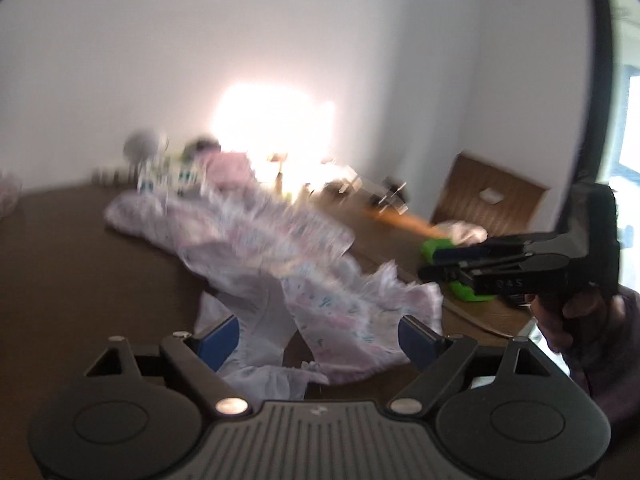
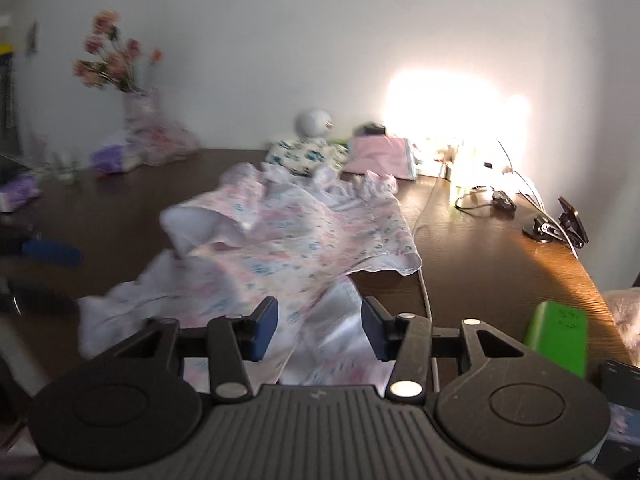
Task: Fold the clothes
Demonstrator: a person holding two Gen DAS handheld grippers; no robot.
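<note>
A pink and white floral garment with frilled edges [image 1: 280,252] [image 2: 288,248] lies crumpled and spread on the dark wooden table [image 1: 80,264] [image 2: 480,264]. My left gripper [image 1: 320,340] is open over the garment's near edge, and cloth shows between its blue pads. My right gripper [image 2: 320,328] is also open, above a white-lined part of the same garment. The left wrist view shows the right gripper [image 1: 428,262] from the side at the right, held by a hand. The right wrist view shows the left gripper [image 2: 60,276] at the far left. The left wrist view is blurred.
A vase of flowers [image 2: 136,112], a round-headed doll [image 2: 314,122], folded pink cloth [image 2: 380,156], cables [image 2: 480,196] and a clip stand [image 2: 572,224] line the table's back and right. A green object [image 2: 556,336] lies near the right edge. A wooden chair back [image 1: 492,200] stands beyond it.
</note>
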